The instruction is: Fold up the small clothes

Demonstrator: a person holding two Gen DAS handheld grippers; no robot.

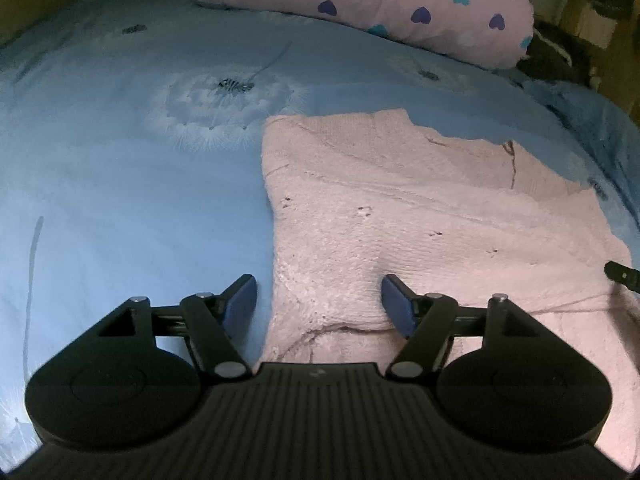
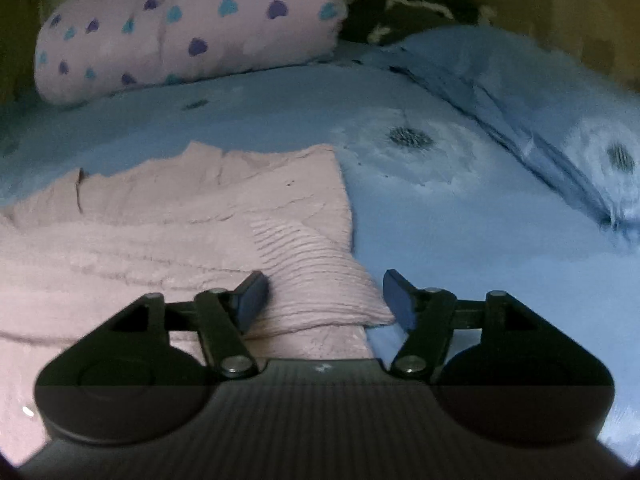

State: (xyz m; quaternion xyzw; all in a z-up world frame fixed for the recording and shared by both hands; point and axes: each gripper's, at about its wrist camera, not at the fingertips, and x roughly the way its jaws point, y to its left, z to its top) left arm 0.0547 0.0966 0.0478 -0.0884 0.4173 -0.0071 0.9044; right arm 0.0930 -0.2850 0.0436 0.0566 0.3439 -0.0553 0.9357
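Observation:
A pale pink knitted garment [image 1: 400, 208] lies flat on the blue bedspread [image 1: 120, 200], partly folded over itself. My left gripper [image 1: 319, 302] stands open over its near left edge, the pink knit between the blue pads but not pinched. In the right wrist view the same garment [image 2: 180, 220] fills the left half, with a ribbed cuff or hem [image 2: 316, 280] folded onto it. My right gripper [image 2: 326, 300] stands open astride that ribbed end, its left pad on the knit and its right pad over the bedspread [image 2: 480, 260].
A pink pillow with blue and purple hearts [image 1: 380, 4] [image 2: 180, 28] lies at the far side of the bed. A dark bundle [image 2: 412, 8] sits beside it. A rumpled blue pillow or duvet fold [image 2: 560, 120] runs along the right. The other gripper's tip [image 1: 624, 276] pokes in at the right edge.

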